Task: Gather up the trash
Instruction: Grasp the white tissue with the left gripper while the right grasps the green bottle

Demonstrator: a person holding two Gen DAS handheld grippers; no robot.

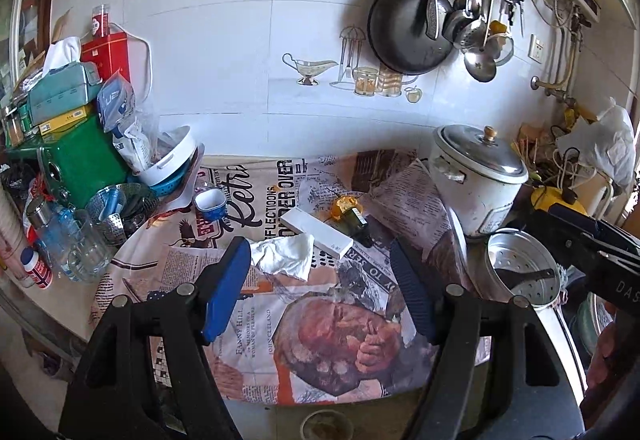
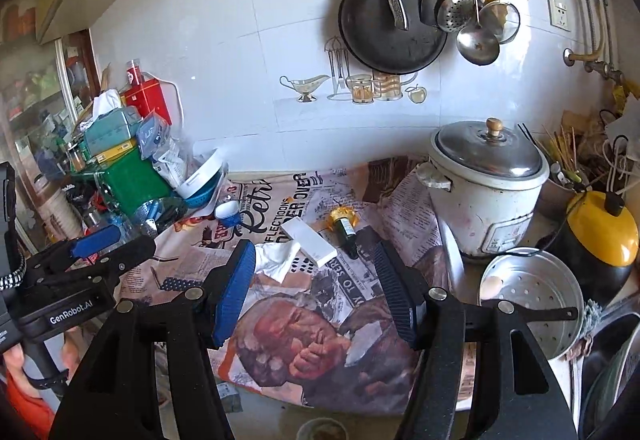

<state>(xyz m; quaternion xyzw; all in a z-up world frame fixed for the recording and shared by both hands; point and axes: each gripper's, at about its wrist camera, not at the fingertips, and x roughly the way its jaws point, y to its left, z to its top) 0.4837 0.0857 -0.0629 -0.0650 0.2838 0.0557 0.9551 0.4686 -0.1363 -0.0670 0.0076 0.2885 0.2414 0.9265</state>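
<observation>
Both grippers, left gripper (image 1: 320,280) and right gripper (image 2: 316,288), hang wide and empty short of the crumpled tissue (image 1: 286,256), white box (image 1: 316,234) and dark bottle (image 1: 354,220), 3 bits of trash lying close together, easy to pick off.

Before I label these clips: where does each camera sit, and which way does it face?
Left wrist: on the left gripper, looking down at the table and wall; right gripper at the edge.
Right wrist: on the right gripper, same way; left gripper and a hand at the edge.
Shared: tissue, white box, bottle, cooker.
</observation>
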